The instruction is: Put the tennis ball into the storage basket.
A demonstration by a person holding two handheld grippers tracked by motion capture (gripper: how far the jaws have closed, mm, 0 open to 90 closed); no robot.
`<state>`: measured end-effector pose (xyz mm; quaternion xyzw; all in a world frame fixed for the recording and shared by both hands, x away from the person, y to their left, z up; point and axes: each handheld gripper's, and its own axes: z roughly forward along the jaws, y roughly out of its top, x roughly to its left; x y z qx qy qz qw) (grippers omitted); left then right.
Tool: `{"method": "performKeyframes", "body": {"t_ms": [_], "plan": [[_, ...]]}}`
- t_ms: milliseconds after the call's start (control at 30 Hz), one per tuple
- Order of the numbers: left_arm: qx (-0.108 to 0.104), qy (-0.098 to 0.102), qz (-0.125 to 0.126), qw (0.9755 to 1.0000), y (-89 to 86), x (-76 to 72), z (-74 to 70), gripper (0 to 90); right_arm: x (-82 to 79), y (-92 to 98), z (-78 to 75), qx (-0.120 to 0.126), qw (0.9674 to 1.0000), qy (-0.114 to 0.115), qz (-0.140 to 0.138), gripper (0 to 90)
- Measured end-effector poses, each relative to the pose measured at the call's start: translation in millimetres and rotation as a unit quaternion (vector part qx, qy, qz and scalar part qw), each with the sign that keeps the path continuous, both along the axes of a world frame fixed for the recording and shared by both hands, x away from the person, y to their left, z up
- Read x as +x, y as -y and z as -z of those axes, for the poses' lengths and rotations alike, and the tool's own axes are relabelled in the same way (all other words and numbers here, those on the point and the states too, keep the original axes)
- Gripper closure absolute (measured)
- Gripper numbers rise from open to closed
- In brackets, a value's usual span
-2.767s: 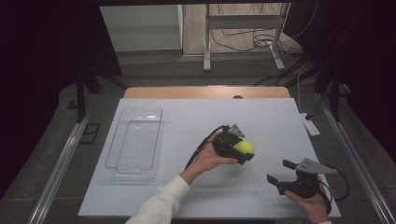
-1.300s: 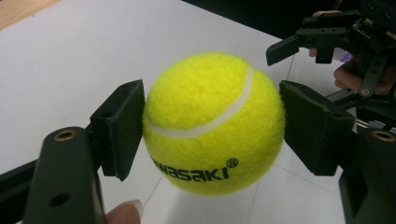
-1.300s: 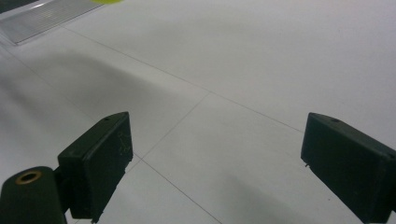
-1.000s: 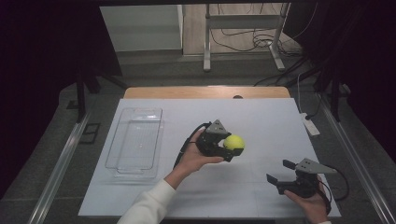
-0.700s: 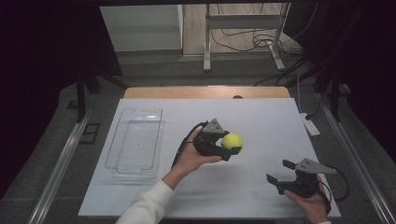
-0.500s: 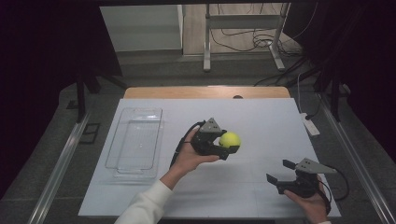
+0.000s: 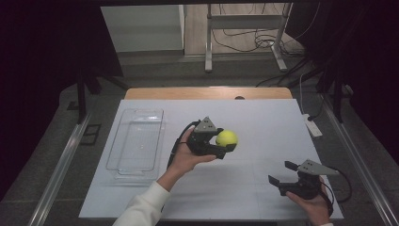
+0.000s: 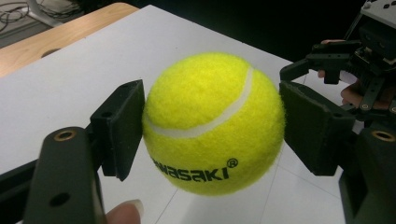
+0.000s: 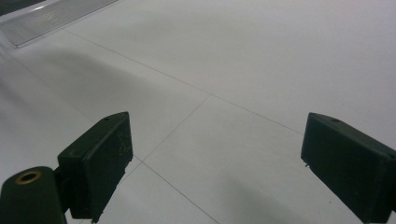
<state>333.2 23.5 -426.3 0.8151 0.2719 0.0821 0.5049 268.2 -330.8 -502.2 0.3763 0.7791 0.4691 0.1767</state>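
While the left gripper hung above the white table, its jaws were clamped on the tennis ball, one pad on either side. The clear tray lay off to that hand's left, nearer it than the right gripper, whose jaws stood wide apart, empty, low over the table.

Lab recording bench. White-covered rectangular table with a wooden far edge sits mid-frame, ringed by black curtains. Metal stand legs and loose black cables lie on the floor at upper centre; white power strip at right.
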Motion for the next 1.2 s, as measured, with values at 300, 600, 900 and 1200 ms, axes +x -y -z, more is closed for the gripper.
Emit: {"method": "performKeyframes", "body": {"t_ms": [300,600,900,1200], "plan": [[-0.006,0.005,-0.009,0.9999,-8.0,-2.2,-2.6,27.1,0.3,0.0,0.2,0.001,1.0000,-0.001,0.001,9.1],[-0.009,0.009,-0.017,0.9998,-16.8,-3.2,-4.5,27.0,0.6,0.3,0.2,0.001,1.0000,0.000,0.002,9.1],[-0.014,0.012,-0.027,0.9995,-25.1,-3.6,-5.7,27.1,1.1,-0.5,0.6,0.001,1.0000,0.000,0.002,9.1],[-0.016,0.018,-0.034,0.9991,-31.6,-4.5,-9.7,27.0,1.2,-0.4,0.8,0.001,1.0000,-0.001,0.003,9.2]]}}
